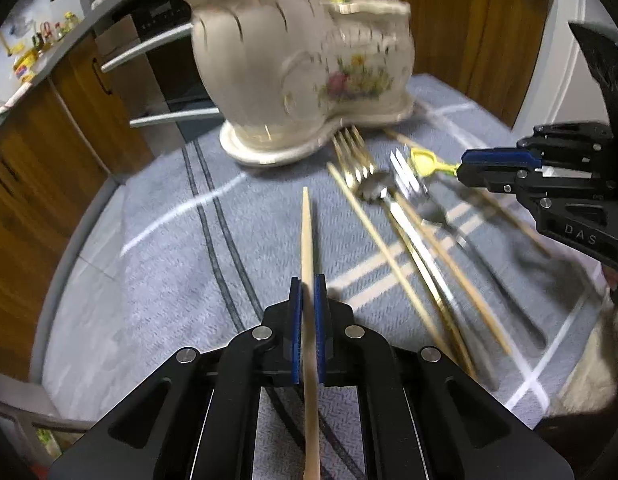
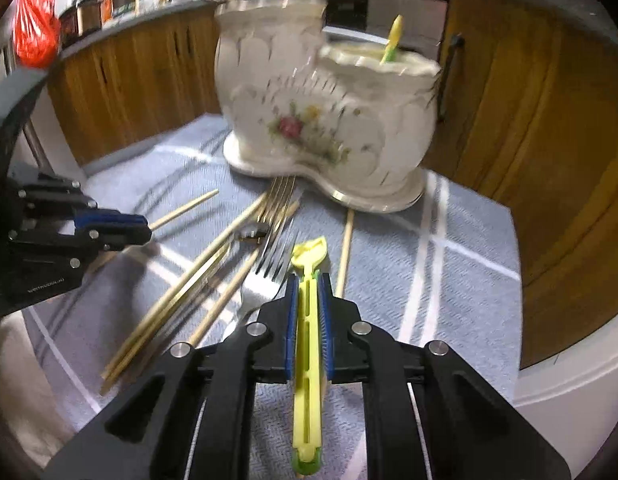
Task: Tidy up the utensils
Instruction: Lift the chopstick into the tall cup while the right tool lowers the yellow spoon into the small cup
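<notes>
Grey-blue striped tablecloth [image 1: 157, 248], wooden cabinets [image 2: 521, 128].

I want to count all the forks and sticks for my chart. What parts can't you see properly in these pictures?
- Inside of the ceramic holder: both views, its walls hide the contents; only a yellow utensil tip shows.
- Utensil pile: left wrist view, motion blur and overlap prevent an exact count.
- Chopstick rear end: cut off by the bottom edge.
- Yellow utensil in the right gripper: type unclear.
</notes>
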The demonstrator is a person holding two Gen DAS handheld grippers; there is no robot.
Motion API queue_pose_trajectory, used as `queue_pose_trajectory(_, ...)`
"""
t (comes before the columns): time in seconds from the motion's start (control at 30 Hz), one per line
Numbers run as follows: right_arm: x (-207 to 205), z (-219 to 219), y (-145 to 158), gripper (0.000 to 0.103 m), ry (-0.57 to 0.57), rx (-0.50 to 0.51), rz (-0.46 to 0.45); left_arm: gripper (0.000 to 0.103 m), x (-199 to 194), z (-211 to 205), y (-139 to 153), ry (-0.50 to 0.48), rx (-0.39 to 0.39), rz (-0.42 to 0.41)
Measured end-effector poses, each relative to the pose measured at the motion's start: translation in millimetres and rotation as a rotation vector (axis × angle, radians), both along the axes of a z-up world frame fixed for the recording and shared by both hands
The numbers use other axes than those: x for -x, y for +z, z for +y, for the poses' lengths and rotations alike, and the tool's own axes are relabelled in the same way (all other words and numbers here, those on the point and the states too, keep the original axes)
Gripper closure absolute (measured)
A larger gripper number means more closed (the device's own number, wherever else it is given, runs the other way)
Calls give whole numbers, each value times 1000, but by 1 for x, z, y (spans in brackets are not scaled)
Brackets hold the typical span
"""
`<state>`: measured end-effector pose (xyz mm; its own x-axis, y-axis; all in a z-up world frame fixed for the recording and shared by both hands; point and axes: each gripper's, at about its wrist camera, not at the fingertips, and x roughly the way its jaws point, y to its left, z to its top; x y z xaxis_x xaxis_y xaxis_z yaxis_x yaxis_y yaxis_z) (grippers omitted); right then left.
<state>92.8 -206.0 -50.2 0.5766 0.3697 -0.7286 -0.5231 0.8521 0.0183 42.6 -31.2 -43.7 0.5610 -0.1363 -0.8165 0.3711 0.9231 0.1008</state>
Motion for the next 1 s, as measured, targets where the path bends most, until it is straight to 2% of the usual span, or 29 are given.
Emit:
queue_pose_trajectory(0.1,2,-11,15,93,-11,-93,-34,96,5,3,17,-5,49,-60)
queue_pose_trajectory(0.23,6,-20,37,93,-15,-217,-99,96,13,7,45,-32,157,-155)
queue_pose_trajectory(0.4,8,-26,74,93,-25,-331,-230,96,16,8,79,-74,267,-286)
queue_pose_trajectory(0.57,-13,-29,105,93,-49,-455,-332,96,-1,7,108,-57,325,-393)
queue_pose_trajectory(0.7,-51,-34,109,93,-84,-570,-321,96,-29,2,133,-28,362,-494)
queue_pose_trajectory(0.87,-88,-39,109,93,-105,-664,-306,96,-60,-4,156,17,384,-606)
queue_pose_trajectory(1.0,-114,-39,99,93,-113,-710,-275,96,-86,-5,165,47,417,-653)
